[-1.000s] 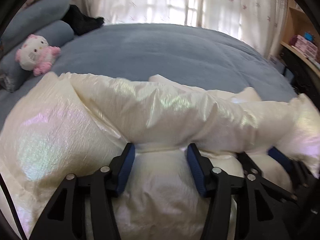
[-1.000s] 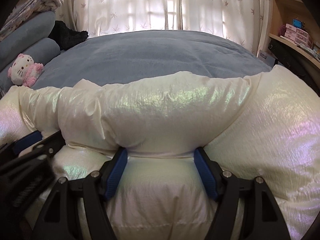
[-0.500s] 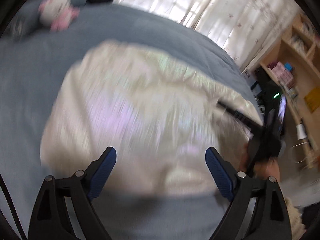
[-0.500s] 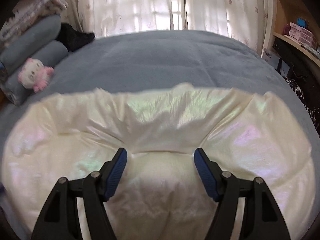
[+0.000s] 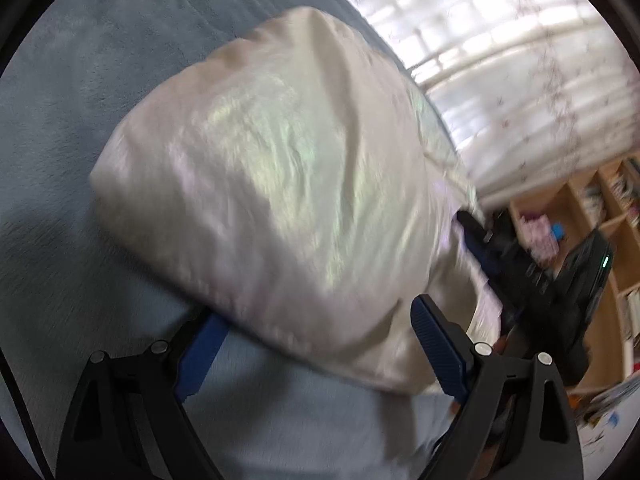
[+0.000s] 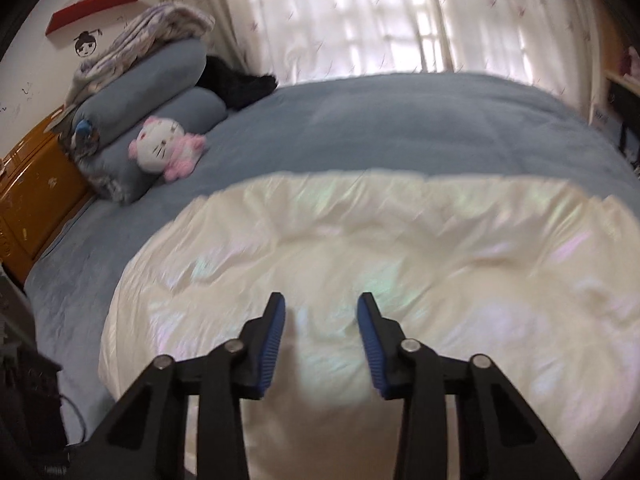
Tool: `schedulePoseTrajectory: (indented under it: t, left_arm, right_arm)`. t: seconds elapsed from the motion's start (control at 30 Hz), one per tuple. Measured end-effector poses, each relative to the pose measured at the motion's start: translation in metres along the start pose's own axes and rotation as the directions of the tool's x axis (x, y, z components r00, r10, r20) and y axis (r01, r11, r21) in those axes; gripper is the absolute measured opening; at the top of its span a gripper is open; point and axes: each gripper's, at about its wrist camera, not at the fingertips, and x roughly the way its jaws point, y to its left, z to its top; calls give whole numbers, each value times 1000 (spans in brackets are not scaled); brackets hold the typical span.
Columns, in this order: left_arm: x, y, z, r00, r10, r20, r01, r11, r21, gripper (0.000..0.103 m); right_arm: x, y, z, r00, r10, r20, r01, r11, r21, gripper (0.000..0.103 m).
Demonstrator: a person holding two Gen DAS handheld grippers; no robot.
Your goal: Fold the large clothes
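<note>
A large cream puffy jacket with a pearly sheen lies folded in a thick bundle on the blue-grey bed. My left gripper is wide open at the bundle's near edge, holding nothing. In the right wrist view the same jacket fills the lower frame. My right gripper is open above it with the jaws partly closed in, gripping nothing. The right gripper also shows as a black shape in the left wrist view, at the jacket's right end.
Two blue bolsters, a folded blanket, a Hello Kitty plush and a dark garment sit at the bed's far left. Wooden headboard at left. Curtained window behind. Wooden shelves stand right of the bed.
Both grippers let go of the jacket and pulled back. The left swung round and opened wide. The right lifted and its jaws narrowed. The jacket settled flat on the bed.
</note>
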Motion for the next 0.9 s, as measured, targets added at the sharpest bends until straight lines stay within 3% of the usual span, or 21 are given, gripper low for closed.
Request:
schedulePoseTrajectory:
  t: [0.2,0.37,0.57,0.73,0.9]
  left_arm:
    - [31,7,23,996,-31,84,34,998,-46,93]
    - [51,-3,43,984,-21,176,27,999,-32,98]
    - [51,-5,48,973,-36,226,51,997,-61,98]
    - [55,-15,46,971,-16,239,23,999,-25,97]
    - [59,-35,46,966,28,255,-45,997,62,90]
  right_arm:
    - [11,8,-4,1000,6,5,-6,1000,-27,37]
    - [17,7,-4,1000,13,11,-12,999,-36,37]
    - [21,5,-5,1000,24,14,-23,999,-41,36]
    - [19,-1,-6,999,42,14,-42,999,-28,32]
    - [19,-2,-5,999,45,12,-45,999,-25,32]
